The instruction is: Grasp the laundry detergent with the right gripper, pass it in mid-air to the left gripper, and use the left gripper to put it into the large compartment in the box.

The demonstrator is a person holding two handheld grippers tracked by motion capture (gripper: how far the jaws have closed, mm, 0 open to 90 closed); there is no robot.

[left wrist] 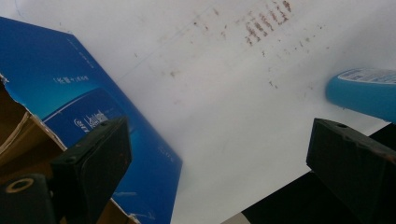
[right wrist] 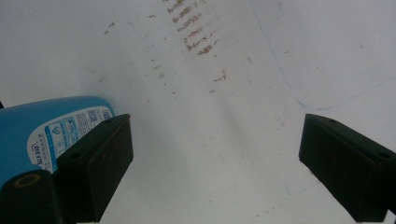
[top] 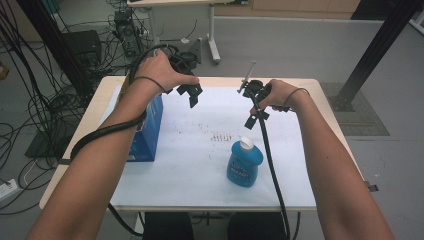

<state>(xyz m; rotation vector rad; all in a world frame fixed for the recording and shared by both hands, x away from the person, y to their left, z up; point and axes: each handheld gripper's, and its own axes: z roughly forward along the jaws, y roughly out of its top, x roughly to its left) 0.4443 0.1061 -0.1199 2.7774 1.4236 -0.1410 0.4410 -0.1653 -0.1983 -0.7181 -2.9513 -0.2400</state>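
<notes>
So the blue bottle [top: 244, 163] stands upright with its white cap on, near-middle of the tabletop [top: 320, 150], a bit right of center on the white sheet [top: 190, 160]. Just beyond it there's a patch of brownish specks [top: 220, 136]. Over on the left sits a blue box [top: 147, 132], top torn open. The left hand-held gripper [top: 191, 95] hangs above the far side of the sheet, near the box, jaws spread wide with nothing in them. The right hand-held gripper [top: 252, 120] hovers beyond the bottle, well apart from it, jaws also wide and empty.
</notes>
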